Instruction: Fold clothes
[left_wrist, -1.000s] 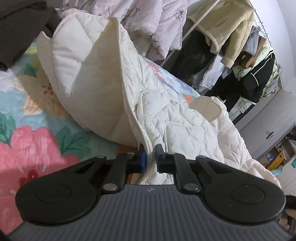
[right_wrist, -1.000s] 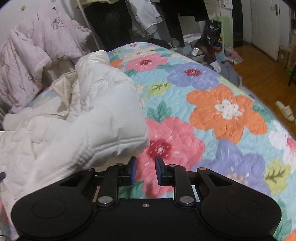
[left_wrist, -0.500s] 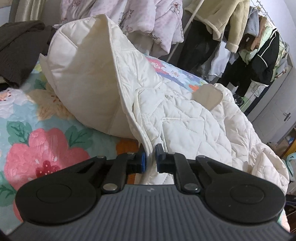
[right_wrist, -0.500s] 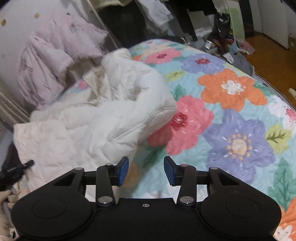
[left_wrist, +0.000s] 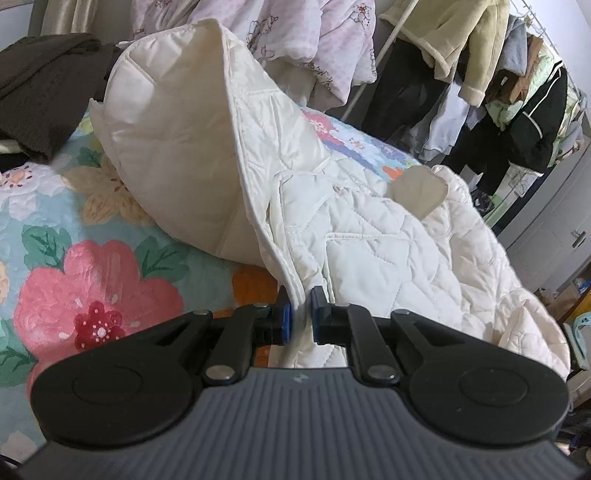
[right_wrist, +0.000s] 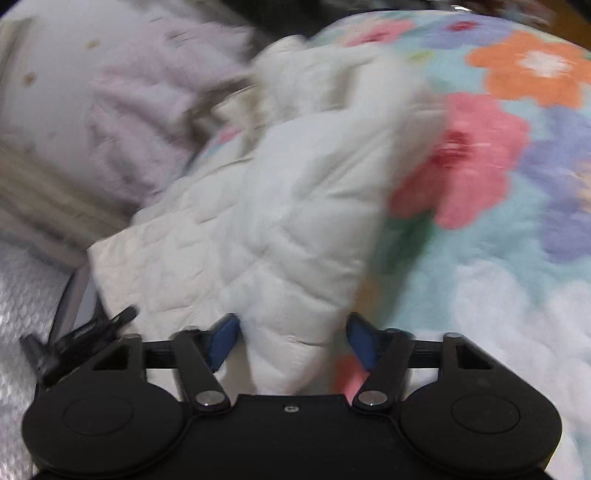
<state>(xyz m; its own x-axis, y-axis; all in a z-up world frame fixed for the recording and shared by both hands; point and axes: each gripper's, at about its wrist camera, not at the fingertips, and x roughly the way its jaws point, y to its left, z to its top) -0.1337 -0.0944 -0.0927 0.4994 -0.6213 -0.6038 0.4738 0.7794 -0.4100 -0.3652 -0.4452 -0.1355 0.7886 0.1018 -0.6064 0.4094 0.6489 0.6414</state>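
While the left tongs (left_wrist: 298, 313) pinch the piped edge of the cream quilted jacket (left_wrist: 369, 236), their blue pads stand nearly together with only the thickness of the fabric between them. From that pinch the edge runs up and away ahead of the tongs, and the jacket's smooth lining (left_wrist: 173, 147) is turned outward in a raised fold to the front left. The quilted outer side spreads to the front right, lying on the floral bedspread (left_wrist: 99, 288), whose pink flower shows just left of the left tongs. A dark brown garment (left_wrist: 40, 92) lies far off to the front left, a pale pink quilt (left_wrist: 321, 40) is heaped straight ahead beyond the jacket, and a rack of hanging clothes (left_wrist: 498, 92) stands to the far front right.

The right tongs (right_wrist: 291, 341) are spread wide, and a bulging fold of the jacket (right_wrist: 280, 229) sits between the blue pads (right_wrist: 223, 341) without either pad pressing on it, as far as the motion blur allows. The bedspread (right_wrist: 517, 258) extends to the right of these tongs. A small black clip-like object (right_wrist: 85, 332), too blurred to identify, lies just to their left.
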